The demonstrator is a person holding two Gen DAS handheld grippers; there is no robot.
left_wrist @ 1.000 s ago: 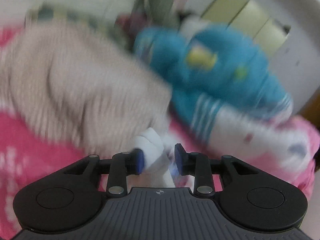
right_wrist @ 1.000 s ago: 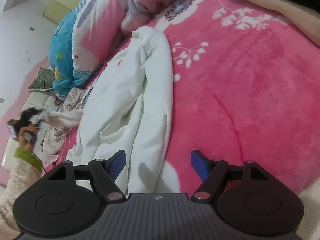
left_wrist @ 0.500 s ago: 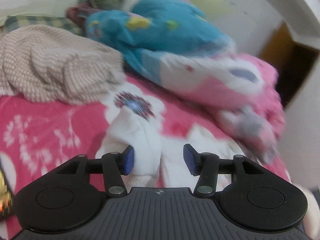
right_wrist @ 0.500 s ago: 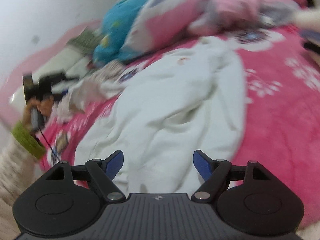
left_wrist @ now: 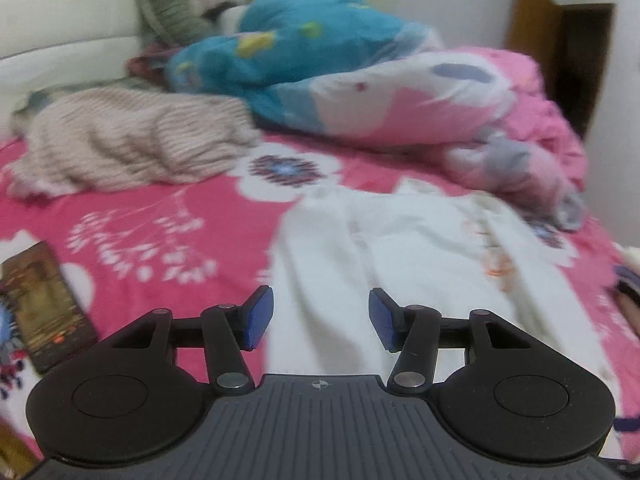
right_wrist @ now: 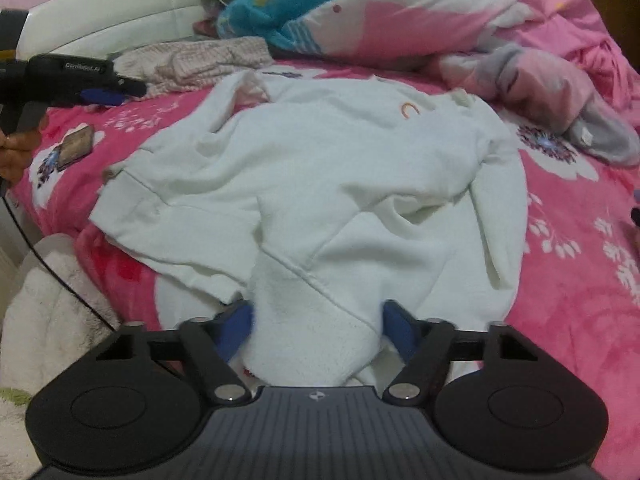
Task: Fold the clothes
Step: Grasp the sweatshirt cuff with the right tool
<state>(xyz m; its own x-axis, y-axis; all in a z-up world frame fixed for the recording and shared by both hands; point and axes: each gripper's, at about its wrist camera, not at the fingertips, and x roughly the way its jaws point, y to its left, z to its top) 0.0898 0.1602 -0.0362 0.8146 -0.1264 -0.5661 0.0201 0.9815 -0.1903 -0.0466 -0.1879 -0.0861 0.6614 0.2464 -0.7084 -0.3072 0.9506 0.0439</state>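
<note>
On the pink bed (right_wrist: 580, 288) lies the white top (right_wrist: 320, 168), spread out. My right gripper (right_wrist: 316, 332) is low, wide open w/ a cloth bit between its fingers. Left gripper (left_wrist: 320, 318) hangs over the top, open & empty.

Soft, even indoor light, apparently from overhead, leaves only faint shadows and no glare. The left wrist view is smeared by motion blur across the bed (left_wrist: 160, 216), while the right wrist view is sharper. Both bend strongly at the edges, fisheye-fashion.
</note>
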